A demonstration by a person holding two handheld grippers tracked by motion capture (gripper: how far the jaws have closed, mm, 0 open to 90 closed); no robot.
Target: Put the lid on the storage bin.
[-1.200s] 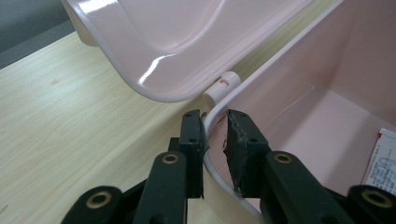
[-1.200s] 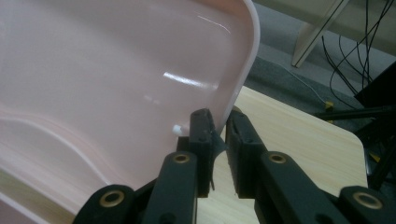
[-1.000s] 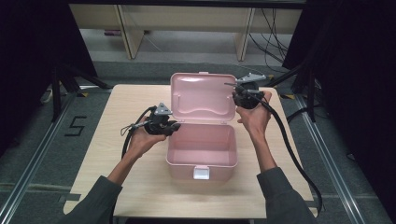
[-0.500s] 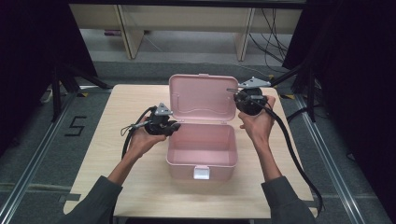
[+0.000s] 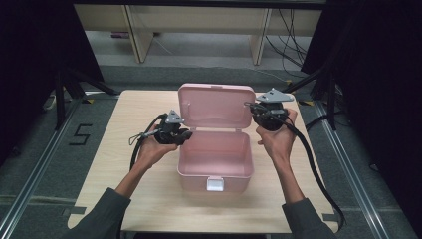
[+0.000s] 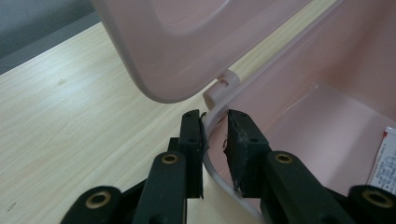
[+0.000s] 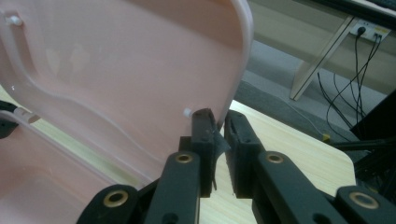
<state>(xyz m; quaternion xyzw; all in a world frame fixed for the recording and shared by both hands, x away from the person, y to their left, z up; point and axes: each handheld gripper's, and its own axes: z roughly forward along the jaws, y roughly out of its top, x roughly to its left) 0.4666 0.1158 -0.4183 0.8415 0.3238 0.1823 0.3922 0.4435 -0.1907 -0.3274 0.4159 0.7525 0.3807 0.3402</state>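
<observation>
A pink plastic box point(image 5: 214, 157) stands open in the middle of the wooden table, its lid point(image 5: 214, 107) raised almost upright at the back. My left gripper point(image 5: 186, 134) sits at the box's rear left corner. In the left gripper view its jaws point(image 6: 215, 122) are shut on the box's rim point(image 6: 212, 119), just below the hinge. My right gripper point(image 5: 250, 107) is at the lid's right side. In the right gripper view its jaws point(image 7: 220, 123) pinch the lid's edge point(image 7: 236, 84). The box's inside looks bare except for a white label point(image 6: 385, 156) on a wall.
A white latch point(image 5: 215, 184) sits on the box's front wall. The light wooden table point(image 5: 124, 194) has bare room on the left and in front. Cables trail from both grippers; dark floor, rails and table legs lie beyond the edges.
My right gripper has shifted a little toward the person with the lid's edge in it, so the lid stands slightly more forward. The left gripper has kept still on the rim.
</observation>
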